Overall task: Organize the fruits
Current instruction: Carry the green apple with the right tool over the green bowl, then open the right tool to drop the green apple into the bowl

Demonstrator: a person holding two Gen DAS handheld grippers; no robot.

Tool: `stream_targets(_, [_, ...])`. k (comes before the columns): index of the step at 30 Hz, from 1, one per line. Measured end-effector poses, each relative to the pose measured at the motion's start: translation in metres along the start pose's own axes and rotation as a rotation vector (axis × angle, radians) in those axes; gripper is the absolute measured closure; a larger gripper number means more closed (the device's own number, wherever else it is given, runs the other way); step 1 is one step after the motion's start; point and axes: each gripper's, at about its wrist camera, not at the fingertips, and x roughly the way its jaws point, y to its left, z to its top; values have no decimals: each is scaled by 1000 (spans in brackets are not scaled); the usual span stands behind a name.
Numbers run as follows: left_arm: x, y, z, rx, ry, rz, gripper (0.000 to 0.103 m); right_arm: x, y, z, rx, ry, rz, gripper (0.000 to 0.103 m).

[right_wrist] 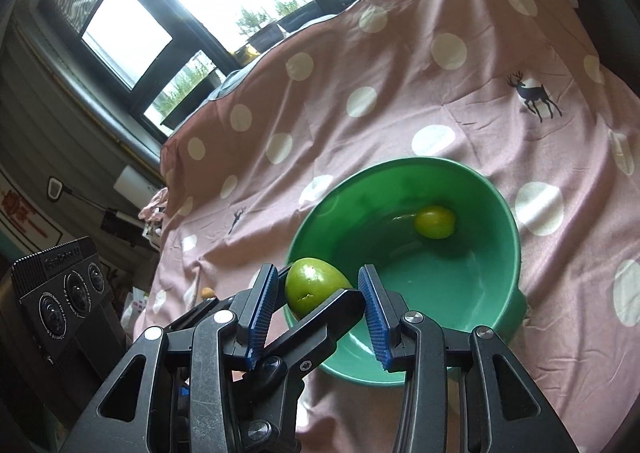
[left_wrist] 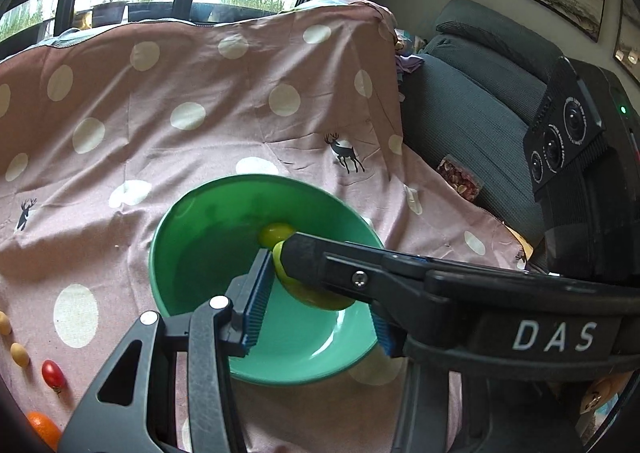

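Note:
A green, egg-shaped fruit hangs over the near rim of a green bowl. Both grippers hold it crosswise. In the left wrist view my left gripper has its left blue pad against the fruit, and a finger of the right gripper crosses over it and hides the other pad's tip. In the right wrist view my right gripper has a blue pad on each side of the fruit. A smaller yellow-green fruit lies in the bottom of the bowl.
The bowl stands on a pink cloth with white dots and deer. A cherry tomato, two small yellow fruits and an orange lie at the cloth's left edge. A grey sofa with a snack bag is on the right.

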Motion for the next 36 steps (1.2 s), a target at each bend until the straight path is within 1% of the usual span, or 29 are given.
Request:
stream_targets(6, [16,1,-3,-28,35,-17,58,6,-12,1,19,26,-21,58])
stream_targets(14, [30,9,-9,-84,82,-43,58,16,-21,0,37,71,-74,58])
stream_targets(25, [41,16,-15,-147,144,-63,59,26,-25,0,38,105,-148,58])
stream_targets(30, [32,18,-16,-170,137,-80,55,26,-20,0,33,99,-176,57])
stream_targets(31, [28,18,-16,-170,133,-78,50,24,-18,0,26,91,-189,56])
stream_targets(32, [24,18,-16,-167,128,-70,44,23,-16,1,21,83,-205,53])
stream_targets(34, [14,18,-16,-160,105,-49,41,20,-12,1,9,63,-236,49])
stream_targets(36, [2,21,-16,-155,82,-30,40,16,-7,2,-3,44,-247,48])
